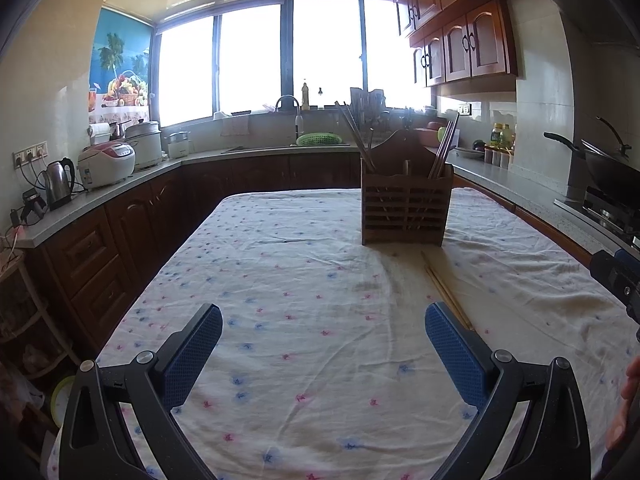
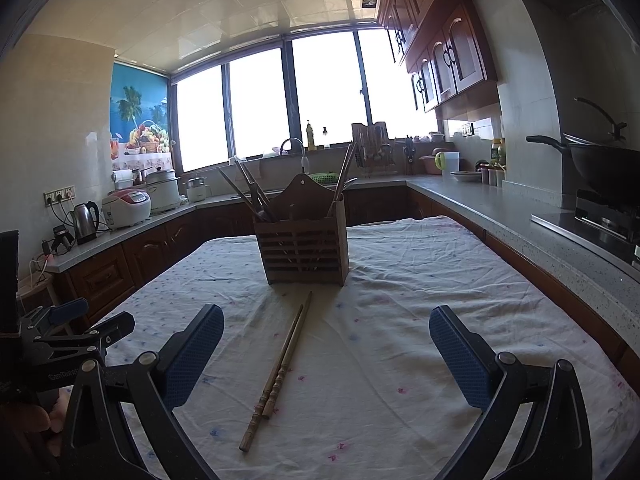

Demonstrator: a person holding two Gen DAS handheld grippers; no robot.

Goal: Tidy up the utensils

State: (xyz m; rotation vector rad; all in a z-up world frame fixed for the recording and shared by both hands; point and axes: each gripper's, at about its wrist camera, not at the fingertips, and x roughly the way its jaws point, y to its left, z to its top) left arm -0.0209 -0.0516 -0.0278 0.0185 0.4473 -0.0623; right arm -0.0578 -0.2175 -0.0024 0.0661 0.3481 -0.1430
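A slatted wooden utensil holder stands upright in the middle of the table, with chopsticks and utensils leaning in its left and right compartments. A pair of wooden chopsticks lies on the cloth in front of it, between my right gripper's fingers; in the left wrist view the pair runs behind my left gripper's right finger. My left gripper is open and empty above the cloth. My right gripper is open and empty, above the chopsticks.
The table wears a white floral cloth. Counters ring it: kettle and rice cookers left, sink at the back, wok on the stove right. The other gripper shows at the left edge of the right wrist view.
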